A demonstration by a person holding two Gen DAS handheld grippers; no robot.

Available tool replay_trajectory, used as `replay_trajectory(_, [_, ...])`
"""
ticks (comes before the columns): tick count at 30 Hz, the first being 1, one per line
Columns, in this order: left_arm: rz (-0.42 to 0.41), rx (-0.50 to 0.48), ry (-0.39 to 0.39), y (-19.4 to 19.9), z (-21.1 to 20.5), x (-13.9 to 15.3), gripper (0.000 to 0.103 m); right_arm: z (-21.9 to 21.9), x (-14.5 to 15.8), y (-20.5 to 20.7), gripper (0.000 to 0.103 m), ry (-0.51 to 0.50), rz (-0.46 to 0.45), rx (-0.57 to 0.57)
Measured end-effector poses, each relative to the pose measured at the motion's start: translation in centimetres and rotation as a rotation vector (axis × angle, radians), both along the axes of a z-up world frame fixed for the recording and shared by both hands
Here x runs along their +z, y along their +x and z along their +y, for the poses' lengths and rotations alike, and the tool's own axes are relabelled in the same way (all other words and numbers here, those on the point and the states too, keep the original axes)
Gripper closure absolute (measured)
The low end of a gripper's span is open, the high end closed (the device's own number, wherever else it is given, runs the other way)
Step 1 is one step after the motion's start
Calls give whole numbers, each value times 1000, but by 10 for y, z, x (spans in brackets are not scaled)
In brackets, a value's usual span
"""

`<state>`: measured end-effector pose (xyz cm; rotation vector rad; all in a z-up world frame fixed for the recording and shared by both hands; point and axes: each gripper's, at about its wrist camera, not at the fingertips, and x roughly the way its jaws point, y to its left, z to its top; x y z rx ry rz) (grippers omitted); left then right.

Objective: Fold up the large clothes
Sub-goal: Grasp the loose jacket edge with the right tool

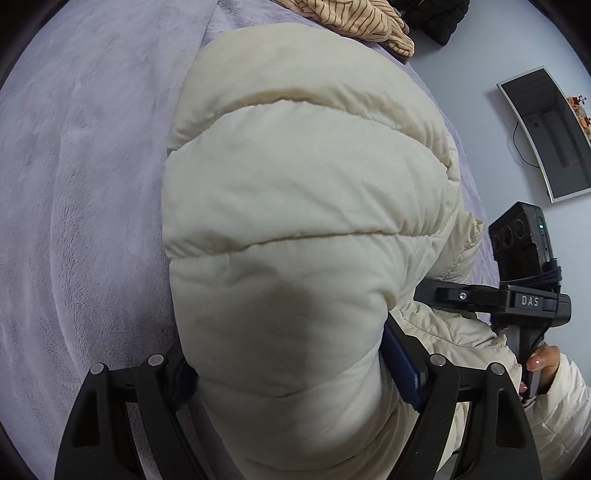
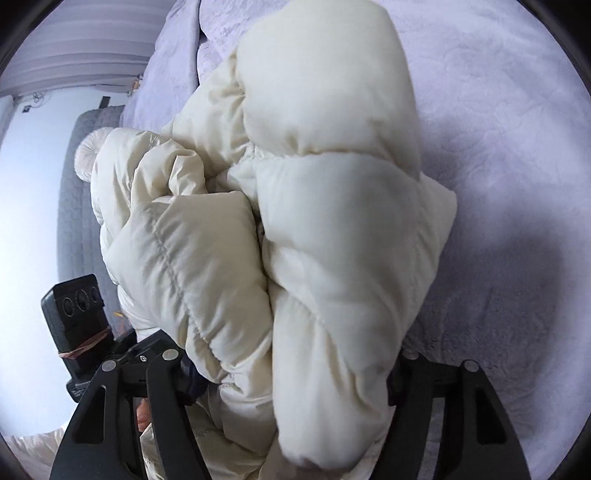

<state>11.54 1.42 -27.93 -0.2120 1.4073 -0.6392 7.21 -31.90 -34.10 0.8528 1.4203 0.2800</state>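
A cream quilted puffer jacket [image 1: 303, 206] hangs bunched above a lilac fleece blanket. My left gripper [image 1: 291, 373] is shut on a thick fold of it; the padding fills the gap between the two black fingers [image 1: 439, 373]. My right gripper [image 2: 288, 373] is shut on another bundle of the same jacket [image 2: 332, 221], which bulges up between its fingers [image 2: 162, 365]. The right gripper's body also shows at the right in the left wrist view [image 1: 524, 295], held by a hand. The left gripper's body shows at the lower left in the right wrist view [image 2: 81, 328].
The lilac blanket [image 1: 74, 184] covers the bed [image 2: 517, 166]. A tan striped garment [image 1: 354, 18] and a black garment [image 1: 432, 14] lie at the far edge. A wall-mounted screen [image 1: 550, 136] is on the right. A grey bench with a cushion [image 2: 88, 155] stands by the wall.
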Motion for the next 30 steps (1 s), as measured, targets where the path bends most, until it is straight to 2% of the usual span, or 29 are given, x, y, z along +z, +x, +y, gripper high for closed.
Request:
replay_trajectory(3, [0, 10, 3, 0, 3, 1, 18, -6, 24, -2, 30, -89, -8, 35])
replay_trajectory(6, [-8, 19, 12, 0, 7, 0, 18, -28, 44, -14, 30, -91, -41, 6])
replay_trajectory(9, [-12, 30, 23, -1, 9, 1, 17, -55, 43, -27, 31, -60, -46, -77])
replay_trajectory(11, [-14, 31, 31, -2, 6, 8, 17, -79, 39, -46, 65, -48, -24, -121])
replay_trajectory(12, [-19, 28, 37, -4, 3, 12, 17, -74, 36, -62, 90, -43, 3, -142])
replay_trajectory(13, [-26, 24, 45, -5, 1, 14, 17, -76, 29, -64, 92, -28, 26, -167])
replay_trajectory(14, [-31, 21, 51, -6, -1, 16, 17, -43, 43, -60, 93, -9, 33, -184])
replay_trajectory(16, [-36, 17, 65, -8, -7, 20, 17, -27, 29, -57, 95, 8, 40, -189])
replay_trajectory(19, [-54, 5, 93, -10, -10, 37, 17, 2, 14, -53, 95, -23, 38, -124])
replay_trajectory(20, [-70, 4, 92, -11, -8, 47, 17, 29, 12, -43, 95, -33, 36, -108])
replay_trajectory(25, [-206, 29, 103, -4, 17, 94, 17, 27, 8, -47, 95, -6, 16, -108])
replay_trajectory(27, [-238, 37, 121, 12, 20, 96, 17, 18, 6, -57, 95, 9, 10, -102])
replay_trajectory(30, [-218, 12, 106, 32, 2, 83, 17, 19, 5, -57, 95, 13, 5, -85])
